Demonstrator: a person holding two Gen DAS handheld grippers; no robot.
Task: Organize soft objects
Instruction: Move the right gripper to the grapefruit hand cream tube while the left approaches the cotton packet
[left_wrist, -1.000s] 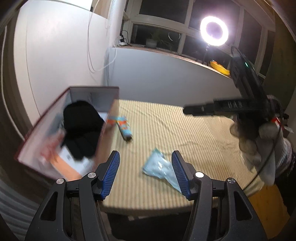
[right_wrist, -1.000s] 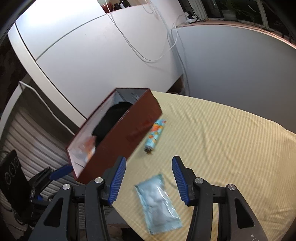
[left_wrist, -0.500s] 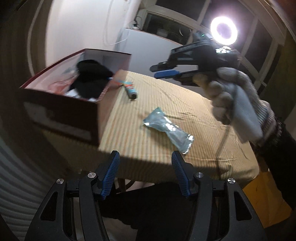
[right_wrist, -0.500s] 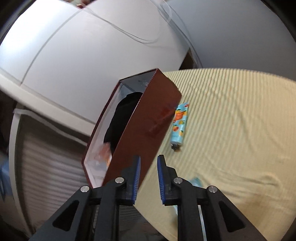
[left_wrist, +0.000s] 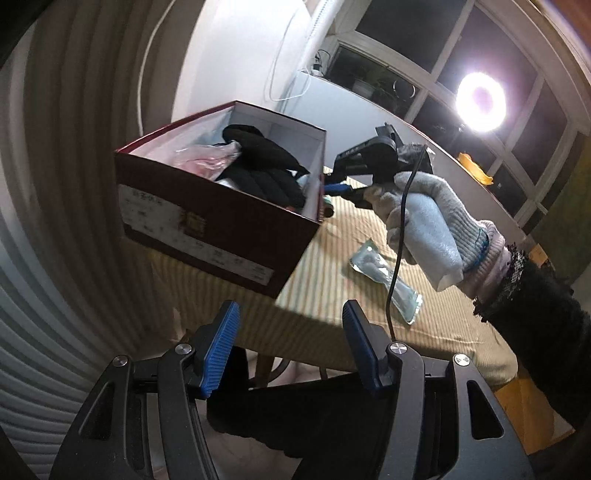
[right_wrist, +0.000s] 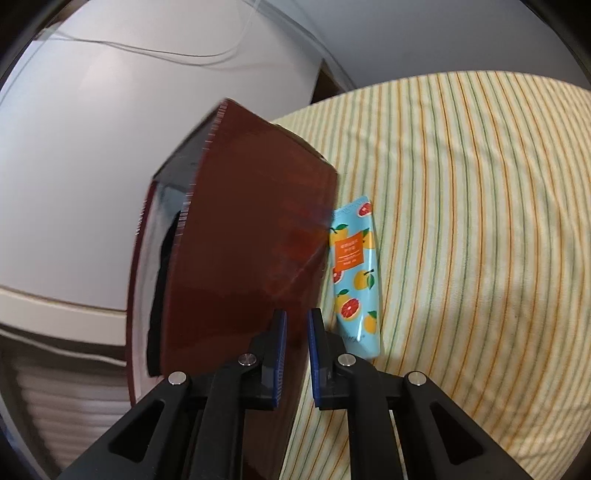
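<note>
A dark red cardboard box (left_wrist: 221, 229) stands at the table's left corner, holding a black soft item (left_wrist: 266, 166) and a pink soft item (left_wrist: 207, 158). My right gripper (right_wrist: 297, 354) is nearly shut, its jaws against the box's near wall (right_wrist: 251, 258); whether they touch it I cannot tell. It also shows in the left wrist view (left_wrist: 341, 184), beside the box's right wall. A blue tube with a citrus print (right_wrist: 354, 273) lies beside the box. A pale blue plastic packet (left_wrist: 384, 280) lies on the striped cloth. My left gripper (left_wrist: 288, 347) is open and empty, off the table's front edge.
The table has a yellow striped cloth (right_wrist: 480, 221). A white wall with cables (right_wrist: 110, 110) is behind the box. A ring light (left_wrist: 480, 101) and dark windows stand at the back. Ribbed grey shutters (left_wrist: 55, 258) are to the left.
My left gripper has drawn back and down below the table's edge. My right gripper has closed from wide open to nearly shut and moved in against the box wall.
</note>
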